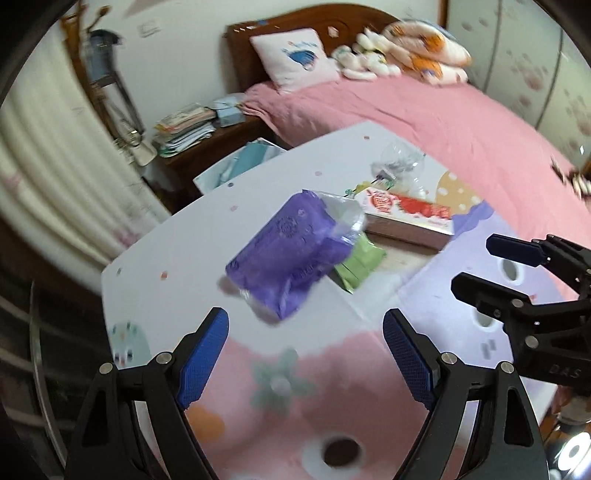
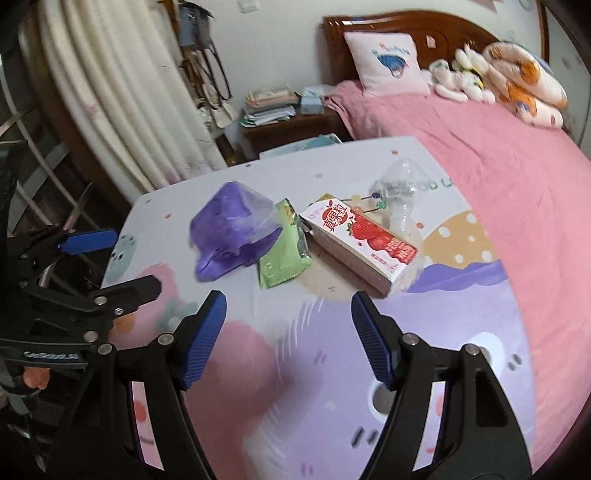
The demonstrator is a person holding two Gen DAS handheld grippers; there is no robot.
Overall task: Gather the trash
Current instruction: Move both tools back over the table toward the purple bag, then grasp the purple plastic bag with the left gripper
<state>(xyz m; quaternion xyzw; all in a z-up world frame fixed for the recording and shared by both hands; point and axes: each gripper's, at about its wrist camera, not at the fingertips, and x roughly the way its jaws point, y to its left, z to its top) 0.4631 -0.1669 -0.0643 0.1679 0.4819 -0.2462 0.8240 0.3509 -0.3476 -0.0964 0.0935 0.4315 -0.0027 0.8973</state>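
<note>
Trash (image 2: pixel 295 236) on table (image 2: pixel 443 332), carton print (image 2: pixel 364 229) legible from right wrist only

A bed with a pink cover (image 2: pixel 480 155) runs along the far and right edges of the patterned tabletop (image 2: pixel 461 332). A white pillow (image 2: pixel 384 62) leans on the wooden headboard (image 2: pixel 388 26), with plush toys (image 2: pixel 461 79) beside it. Stacked papers (image 2: pixel 271 105) sit on a wooden nightstand (image 2: pixel 295 127), near pale curtains (image 2: pixel 122 103).
</note>
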